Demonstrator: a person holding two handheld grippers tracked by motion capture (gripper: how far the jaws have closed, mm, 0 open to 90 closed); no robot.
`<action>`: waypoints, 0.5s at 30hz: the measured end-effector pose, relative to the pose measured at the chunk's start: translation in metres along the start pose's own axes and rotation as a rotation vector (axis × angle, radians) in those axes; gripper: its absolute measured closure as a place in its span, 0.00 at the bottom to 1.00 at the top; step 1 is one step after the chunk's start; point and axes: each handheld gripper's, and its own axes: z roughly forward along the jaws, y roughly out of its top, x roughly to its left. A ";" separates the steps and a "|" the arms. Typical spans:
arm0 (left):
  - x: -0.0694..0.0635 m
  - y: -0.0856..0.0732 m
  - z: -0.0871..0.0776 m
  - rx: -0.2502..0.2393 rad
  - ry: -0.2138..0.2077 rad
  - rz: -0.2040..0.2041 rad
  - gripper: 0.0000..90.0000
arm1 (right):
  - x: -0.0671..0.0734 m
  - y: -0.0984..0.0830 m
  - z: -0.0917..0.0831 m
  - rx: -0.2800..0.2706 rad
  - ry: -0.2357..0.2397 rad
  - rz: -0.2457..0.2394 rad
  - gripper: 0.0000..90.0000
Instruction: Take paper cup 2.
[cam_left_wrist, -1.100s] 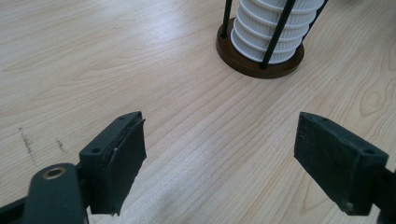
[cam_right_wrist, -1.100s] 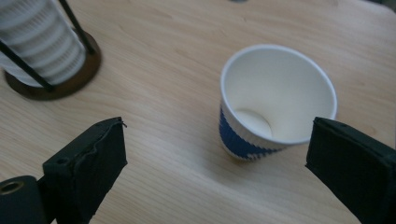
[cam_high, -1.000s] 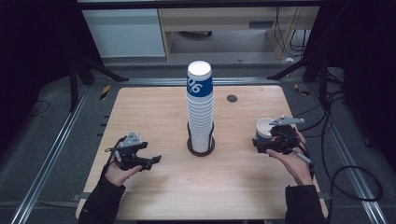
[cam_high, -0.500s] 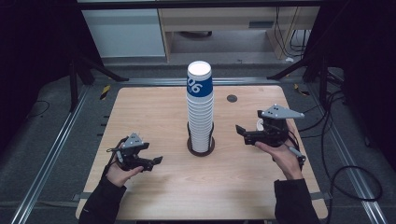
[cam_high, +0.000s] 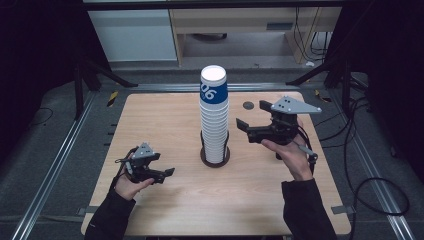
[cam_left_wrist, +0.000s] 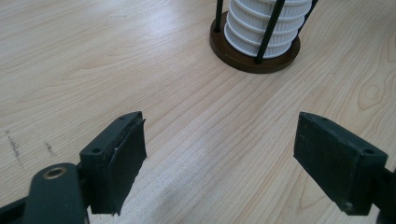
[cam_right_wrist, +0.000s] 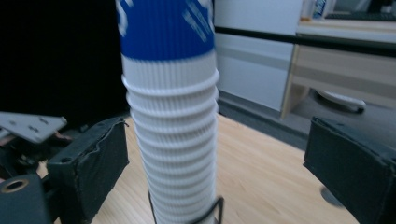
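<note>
Left gripper (cam_high: 169, 172) is held low over the table (cam_high: 165, 120) near its front left, jaws spread wide, nothing between them. Right gripper (cam_high: 243, 130) is raised right of centre, jaws apart and empty, aimed at the cup stack (cam_high: 214, 117). Stack is seen mid-table, upright in a round dark-based wire holder (cam_high: 215, 156): nested white ribbed paper cups, top cup blue-banded with white print.

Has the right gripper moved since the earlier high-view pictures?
Yes. The right gripper has lifted off the wooden table near its right edge and swung left toward the tall stack of white ribbed paper cups, jaws open.
</note>
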 end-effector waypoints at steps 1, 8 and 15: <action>0.000 0.000 0.000 0.000 -0.001 0.000 0.18 | 0.002 0.003 0.002 -0.006 0.015 0.000 0.07; 0.001 0.000 0.000 -0.003 -0.003 -0.005 0.18 | 0.015 0.025 0.019 -0.028 0.055 -0.024 0.07; 0.001 0.000 0.000 -0.003 -0.004 -0.007 0.18 | 0.023 0.038 0.040 -0.029 0.066 -0.032 0.06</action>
